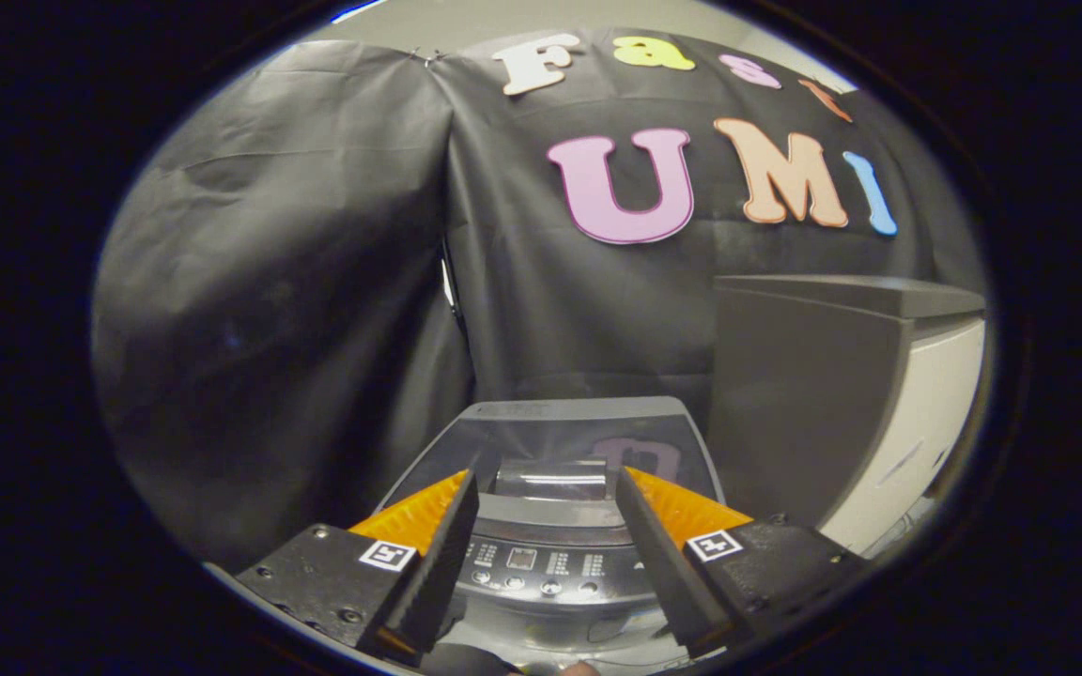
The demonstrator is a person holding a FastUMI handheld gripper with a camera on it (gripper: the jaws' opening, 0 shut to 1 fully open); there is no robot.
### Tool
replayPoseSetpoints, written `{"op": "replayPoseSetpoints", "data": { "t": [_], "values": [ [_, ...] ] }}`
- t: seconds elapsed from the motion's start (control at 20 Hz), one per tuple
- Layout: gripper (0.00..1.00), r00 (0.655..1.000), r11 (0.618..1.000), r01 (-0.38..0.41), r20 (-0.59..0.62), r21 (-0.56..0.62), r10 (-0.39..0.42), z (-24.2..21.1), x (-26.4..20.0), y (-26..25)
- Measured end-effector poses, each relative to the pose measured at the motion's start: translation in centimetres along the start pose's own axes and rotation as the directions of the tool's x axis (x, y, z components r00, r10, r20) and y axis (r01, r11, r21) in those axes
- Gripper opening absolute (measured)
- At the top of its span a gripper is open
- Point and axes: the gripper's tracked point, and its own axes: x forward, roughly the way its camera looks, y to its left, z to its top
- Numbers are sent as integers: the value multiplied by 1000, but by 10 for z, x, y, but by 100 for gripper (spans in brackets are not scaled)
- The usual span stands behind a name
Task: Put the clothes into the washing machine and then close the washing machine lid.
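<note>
Grey washing machine [550, 563] beneath spread, empty hand-held gripper [548, 488], lid [550, 432] down, drum hidden, control buttons unreadable.

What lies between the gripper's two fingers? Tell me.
The gripper view shows the washing machine, its control panel and lid handle, between the open gripper's fingers.

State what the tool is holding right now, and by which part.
Nothing. The tool is open, its fingers apart over the washing machine, with the control panel showing in the gap between them.
</note>
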Motion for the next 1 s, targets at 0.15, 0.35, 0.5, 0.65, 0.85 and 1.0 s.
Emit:
{"op": "replayPoseSetpoints", "data": {
  "t": [0.15,0.35,0.5,0.65,0.85,1.0],
  "values": [
    [90,1000,1000,21,22,-12,-21,2,-17,-2],
    [89,996,997,53,71,-56,-49,7,-59,-11],
    [90,992,992,80,105,-102,-69,8,-88,-22],
    [91,986,995,78,152,-66,-68,7,-107,-24],
    [91,981,997,72,179,-9,-69,-9,-127,-33],
    [91,974,998,65,215,25,-69,-23,-139,-41]
  ]
}}
